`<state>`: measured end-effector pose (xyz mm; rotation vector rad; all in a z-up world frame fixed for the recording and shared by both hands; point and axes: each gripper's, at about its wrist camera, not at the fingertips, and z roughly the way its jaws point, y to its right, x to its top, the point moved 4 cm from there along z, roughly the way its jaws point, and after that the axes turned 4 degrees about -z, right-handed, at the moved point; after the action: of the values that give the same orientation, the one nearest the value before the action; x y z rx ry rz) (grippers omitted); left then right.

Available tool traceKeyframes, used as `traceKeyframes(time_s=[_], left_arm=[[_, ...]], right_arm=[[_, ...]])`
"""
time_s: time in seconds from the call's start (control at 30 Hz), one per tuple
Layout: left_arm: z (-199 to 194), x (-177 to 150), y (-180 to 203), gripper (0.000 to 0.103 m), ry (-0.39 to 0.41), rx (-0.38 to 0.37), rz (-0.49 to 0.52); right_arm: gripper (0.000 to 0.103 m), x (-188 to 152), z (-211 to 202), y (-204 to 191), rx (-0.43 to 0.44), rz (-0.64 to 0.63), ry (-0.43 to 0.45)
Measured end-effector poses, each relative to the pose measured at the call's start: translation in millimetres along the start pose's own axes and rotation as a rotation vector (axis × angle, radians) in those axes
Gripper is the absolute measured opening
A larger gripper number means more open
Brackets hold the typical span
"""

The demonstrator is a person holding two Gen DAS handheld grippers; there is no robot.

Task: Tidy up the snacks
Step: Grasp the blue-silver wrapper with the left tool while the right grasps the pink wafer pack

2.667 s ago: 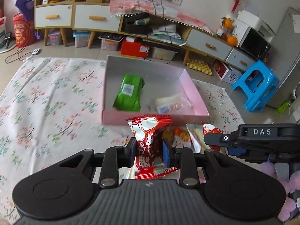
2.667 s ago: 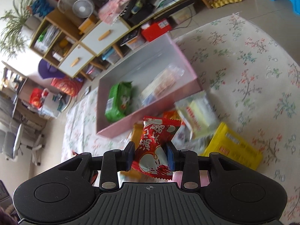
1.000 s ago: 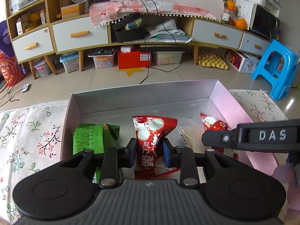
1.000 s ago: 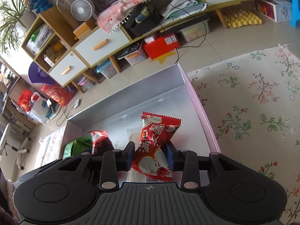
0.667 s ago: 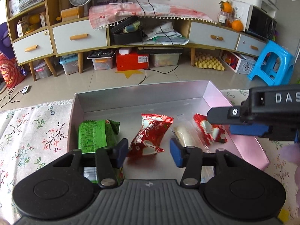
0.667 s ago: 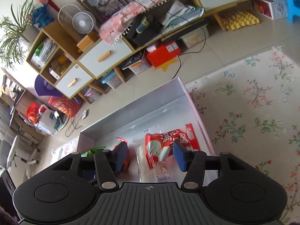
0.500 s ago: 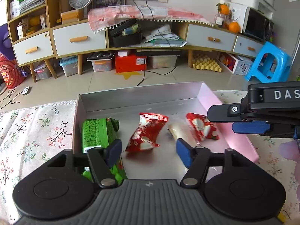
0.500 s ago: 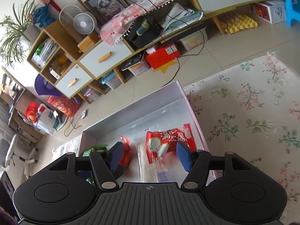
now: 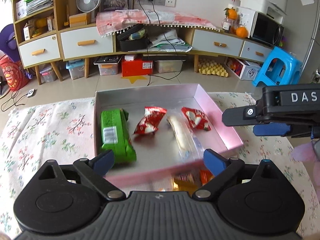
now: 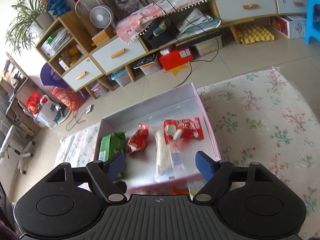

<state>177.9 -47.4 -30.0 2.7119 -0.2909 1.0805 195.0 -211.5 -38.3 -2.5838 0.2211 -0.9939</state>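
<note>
Right now both tools are sitting released and empty: the left hand-held gripper (image 9: 159,161) and the right hand-held gripper (image 10: 161,165) are each spreading their blue pads wide, just short of the pink box (image 9: 230,134), with nothing between them. Just outside the box's near wall, a few loose snacks (image 9: 188,180) in orange and red wrappers are lying on the floral cloth (image 9: 50,124), partly hidden by the left tool. Inside the box, a green packet (image 9: 115,133) is lying along its left wall, a red snack packet (image 9: 150,123) is resting beside it near the middle, a clear-wrapped pale snack (image 9: 180,136) is stretching toward the near wall, and a second red packet (image 9: 196,119) is lying close to the right wall. Beyond the box, a low cabinet (image 9: 86,44) is standing against the wall. Judging from this, a drop-off step is finishing; the next move is probably calling for reaching down to the loose snacks outside the near wall and closing on one
</note>
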Motion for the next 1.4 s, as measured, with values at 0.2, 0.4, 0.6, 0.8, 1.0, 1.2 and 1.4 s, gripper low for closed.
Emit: traceKeyframes(time_s=[0.2, 0.4, 0.6, 0.8, 1.0, 1.2, 1.4], left_arm=[[-18.0, -13.8, -2.4, 0.102, -0.012, 0.015, -0.017], [-33.1, -28.4, -5.9, 0.103, -0.051, 0.025, -0.032], [-45.7, -52.4, -7.0, 0.103, -0.064, -0.002, -0.028], [-53.2, -81.1, -5.1, 0.103, -0.061, -0.025, 0.085], [-55.2, -112.2, 0.9, 0.102, -0.093, -0.073, 0.233], [-56.6, -131.4, 8.1, 0.102, -0.093, -0.138, 0.337], [-55.5, -146.0, 19.3, 0.095, -0.112, -0.240, 0.408]], right_arm=[[0.084, -12.3, -20.9, -5.5, -0.030, -0.030, -0.010], [0.084, -32.4, -33.4, -7.2, -0.058, -0.057, -0.049], [0.085, -56.4, -43.1, -9.8, -0.041, -0.100, -0.076], [0.085, -88.4, -40.9, -11.6, -0.013, -0.237, -0.125], [0.085, -117.9, -39.5, -7.4, 0.031, -0.395, -0.186], [0.085, -134.2, -44.1, -4.9, 0.094, -0.499, -0.199], [0.085, -150.4, -44.3, -6.9, 0.186, -0.601, -0.228]])
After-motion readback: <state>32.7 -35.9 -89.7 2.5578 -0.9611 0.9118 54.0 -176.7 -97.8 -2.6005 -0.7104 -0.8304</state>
